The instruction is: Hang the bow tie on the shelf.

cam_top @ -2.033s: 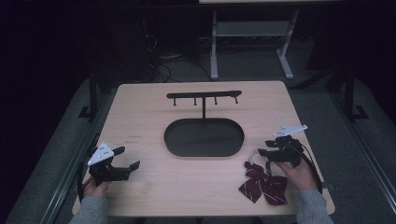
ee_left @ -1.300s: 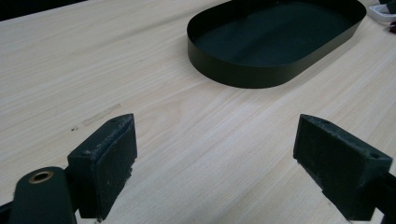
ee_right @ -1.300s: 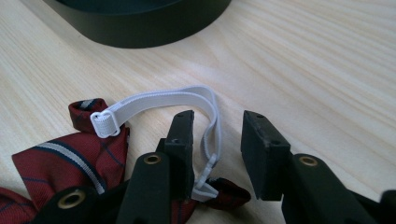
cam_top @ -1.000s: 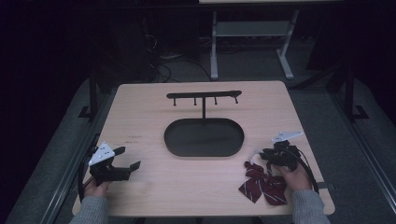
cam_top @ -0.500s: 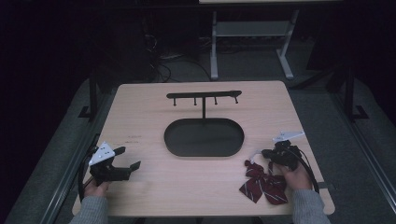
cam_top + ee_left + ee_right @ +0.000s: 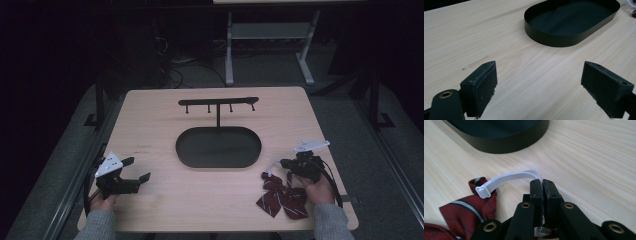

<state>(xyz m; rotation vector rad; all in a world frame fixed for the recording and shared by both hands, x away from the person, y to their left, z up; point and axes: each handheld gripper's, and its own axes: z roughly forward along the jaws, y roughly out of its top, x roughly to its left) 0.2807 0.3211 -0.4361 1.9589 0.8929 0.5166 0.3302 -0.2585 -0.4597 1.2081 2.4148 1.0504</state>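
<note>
At the middle of the pale wooden table (image 6: 150, 115) sits a black oval tray (image 6: 218, 146), and everything else is placed around it. From the tray's far rim a thin post rises to a black crossbar (image 6: 218, 102) with small pegs hanging beneath it. Near the tray's right end, toward the person's edge of the table, lies a dark red striped bow tie (image 6: 281, 197) with a white elastic strap (image 6: 509, 178). In the right gripper view the strap runs from a small white clip on the tie's knot up into the right gripper (image 6: 541, 185), whose jaws are pressed together on the strap's looped end — the band is pinched flat between the black pads. The high view shows the same gripper (image 6: 296, 164) just beside the tie, held in the person's right hand (image 6: 318, 189) (a grey sleeve shows at the wrist), with a cable looping around it. Well apart from the tray on its left, close to the table's near corner, the left gripper (image 6: 131, 170) is held low over bare wood by the left hand (image 6: 102, 201). Its own view shows the jaws spread wide with nothing between them — only wood grain, a faint scuff mark, and the tray's dark wall (image 6: 564, 40) farther ahead.
</note>
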